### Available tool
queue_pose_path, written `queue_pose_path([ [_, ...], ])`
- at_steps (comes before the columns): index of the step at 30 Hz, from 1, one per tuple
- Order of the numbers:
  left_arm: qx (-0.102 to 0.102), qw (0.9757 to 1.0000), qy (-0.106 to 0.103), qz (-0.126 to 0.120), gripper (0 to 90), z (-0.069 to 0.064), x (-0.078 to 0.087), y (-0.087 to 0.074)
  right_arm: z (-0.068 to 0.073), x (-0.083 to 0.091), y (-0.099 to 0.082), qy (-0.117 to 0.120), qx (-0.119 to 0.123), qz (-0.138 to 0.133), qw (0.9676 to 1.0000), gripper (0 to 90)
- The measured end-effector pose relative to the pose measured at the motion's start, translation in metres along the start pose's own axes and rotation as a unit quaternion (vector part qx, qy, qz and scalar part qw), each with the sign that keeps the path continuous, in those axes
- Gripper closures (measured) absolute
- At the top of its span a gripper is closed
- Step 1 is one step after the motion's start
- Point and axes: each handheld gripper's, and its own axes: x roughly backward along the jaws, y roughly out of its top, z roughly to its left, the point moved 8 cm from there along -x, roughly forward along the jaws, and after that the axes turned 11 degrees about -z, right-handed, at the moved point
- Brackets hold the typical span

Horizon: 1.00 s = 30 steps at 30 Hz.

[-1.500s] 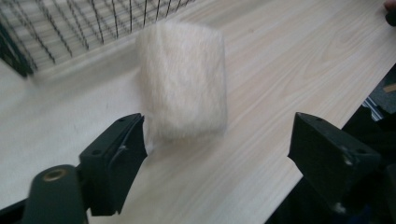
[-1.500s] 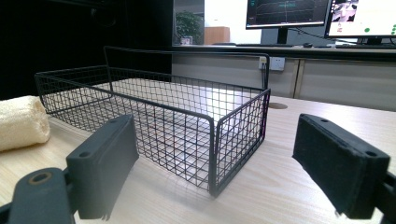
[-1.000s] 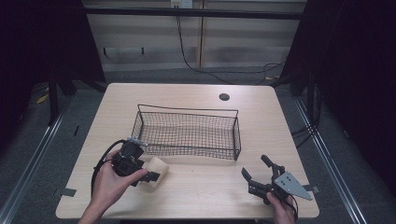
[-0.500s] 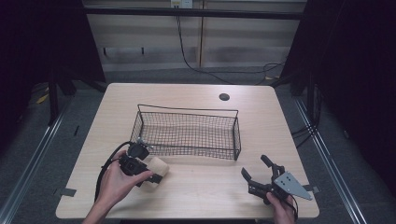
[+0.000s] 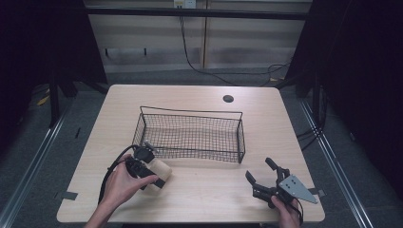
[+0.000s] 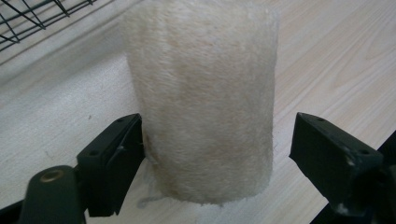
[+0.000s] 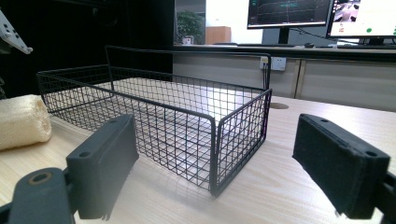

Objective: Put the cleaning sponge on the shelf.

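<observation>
A cream, fuzzy roll (image 5: 162,171) lies on the wooden table just in front of the black wire basket's (image 5: 240,137) left end. My left gripper (image 5: 154,175), held in a hand, straddles the roll and stands open. In the left gripper view the roll (image 6: 201,93) sits between the jaws of the left gripper (image 6: 217,140): one jaw touches its side, the other stands apart. My right gripper (image 5: 259,169) rests open at the front right of the table with nothing in it. The right gripper (image 7: 215,154) faces the basket (image 7: 187,116), with the roll (image 7: 21,121) at far left.
The basket has nothing in it and stands mid-table. A round cable hole (image 5: 228,99) is at the back right of the table (image 5: 199,194). The left gripper's cable (image 5: 108,178) loops near the front left edge. Bare tabletop lies between the two grippers.
The left hand and its gripper have edged a little to the right, closer around the roll. The right gripper has not moved.
</observation>
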Motion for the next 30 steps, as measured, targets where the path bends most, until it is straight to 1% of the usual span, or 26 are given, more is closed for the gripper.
queue_pose_path([
  [2, -0.002, 1.0000, 0.002, 0.005, 19.3, 0.0006, -0.0015, -0.0006, 0.0000, 0.0000, 0.0000, 0.000, 0.000, 0.000, 1.0000, 13.1],
  [3, 0.000, 1.0000, -0.001, 0.009, 19.3, 0.0004, -0.0023, -0.0012, 0.0002, 0.0000, -0.0001, 0.001, 0.000, 0.000, 1.0000, 13.1],
  [4, 0.000, 0.9999, 0.002, 0.013, 19.5, 0.0007, -0.0026, -0.0019, 0.0002, 0.0000, 0.0000, 0.001, 0.000, 0.000, 1.0000, 13.1],
  [9, 0.000, 0.9998, 0.004, 0.020, 21.1, 0.0001, -0.0054, -0.0030, 0.0002, 0.0000, 0.0000, 0.001, 0.000, 0.000, 1.0000, 13.0],
  [10, 0.000, 0.9998, 0.002, 0.021, 22.0, 0.0002, -0.0058, -0.0030, 0.0001, 0.0000, 0.0000, 0.001, 0.000, 0.000, 1.0000, 13.0],
  [12, 0.002, 0.9998, 0.005, 0.020, 24.8, 0.0011, -0.0067, -0.0034, 0.0001, 0.0000, 0.0000, 0.000, 0.000, 0.000, 1.0000, 13.0],
  [14, 0.002, 0.9998, 0.002, 0.022, 25.1, 0.0014, -0.0069, -0.0036, 0.0000, 0.0000, 0.0000, 0.001, 0.000, 0.000, 1.0000, 13.0],
  [16, 0.002, 0.9997, 0.004, 0.024, 28.1, 0.0025, -0.0073, -0.0044, 0.0002, -0.0001, 0.0000, 0.001, -0.001, 0.000, 1.0000, 13.0],
  [18, 0.000, 0.9996, 0.004, 0.027, 27.4, 0.0021, -0.0077, -0.0051, 0.0002, 0.0000, 0.0000, 0.001, 0.000, 0.000, 1.0000, 13.0],
  [19, -0.003, 0.9996, 0.004, 0.029, 28.2, 0.0008, -0.0087, -0.0055, -0.0001, 0.0000, 0.0000, 0.000, 0.000, 0.000, 1.0000, 13.0],
  [21, -0.002, 0.9995, 0.004, 0.031, 29.9, 0.0003, -0.0089, -0.0055, 0.0001, 0.0000, 0.0000, 0.001, 0.000, 0.000, 1.0000, 13.0],
  [22, 0.000, 0.9996, 0.006, 0.028, 29.9, 0.0004, -0.0090, -0.0051, 0.0001, 0.0000, 0.0000, 0.001, 0.000, 0.000, 1.0000, 13.0],
  [23, 0.000, 0.9996, 0.003, 0.028, 30.7, 0.0007, -0.0082, -0.0047, 0.0000, 0.0000, 0.0000, 0.000, 0.000, 0.000, 1.0000, 13.0],
  [26, 0.004, 0.9996, 0.005, 0.026, 31.1, 0.0014, -0.0076, -0.0046, 0.0000, 0.0000, 0.0000, 0.000, 0.000, 0.000, 1.0000, 13.0],
  [28, 0.006, 0.9997, 0.001, 0.023, 31.2, 0.0014, -0.0070, -0.0040, 0.0000, 0.0000, 0.0000, 0.000, 0.000, 0.000, 1.0000, 12.9],
  [30, 0.008, 0.9997, 0.000, 0.024, 31.3, 0.0014, -0.0055, -0.0044, 0.0000, 0.0000, 0.0000, 0.000, 0.000, 0.000, 1.0000, 13.0],
])
